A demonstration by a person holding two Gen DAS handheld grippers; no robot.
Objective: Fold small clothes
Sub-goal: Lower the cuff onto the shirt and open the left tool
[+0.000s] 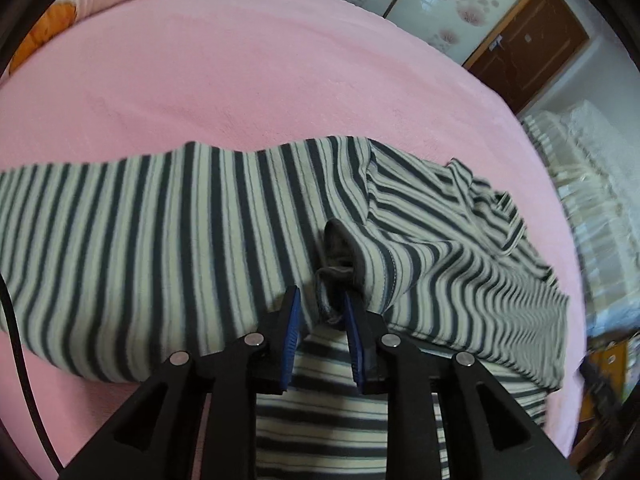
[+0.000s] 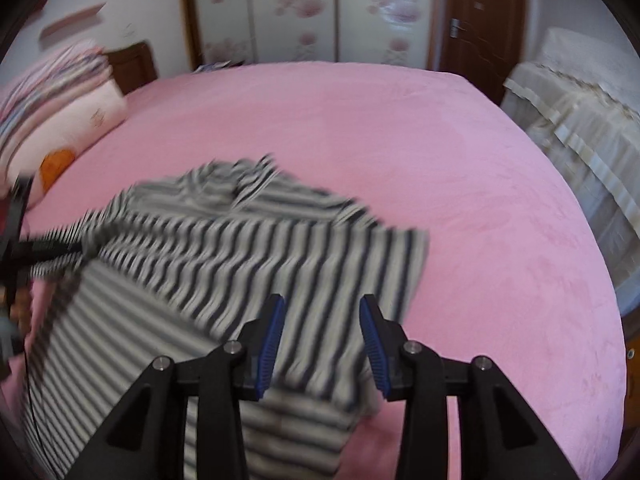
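Bedroom, with a pink bedspread (image 2: 400, 152) filling most of both views; flowered wardrobe doors (image 2: 304, 8) and a brown door (image 2: 480, 12) along the top of the right wrist frame, pillows (image 2: 60, 112) at upper left, a pale covered bench (image 2: 580, 120) at far right.

Striped shirt (image 2: 224, 248) spread over the lower left half of that frame, collar toward the middle, one short sleeve reaching toward centre right. Blurred throughout.

Right gripper (image 2: 322, 320) at lower centre above the shirt's hem side, blue pads (image 2: 272, 340) parted with nothing between them.

Left gripper (image 1: 320, 312) at lower centre of its own frame, jaws narrow, a bunched sleeve edge (image 1: 340, 264) lying between the tips; right pad touching cloth, left pad standing clear, so no firm pinch visible. Same gripper seen at the far left edge of the right wrist view (image 2: 60, 244).
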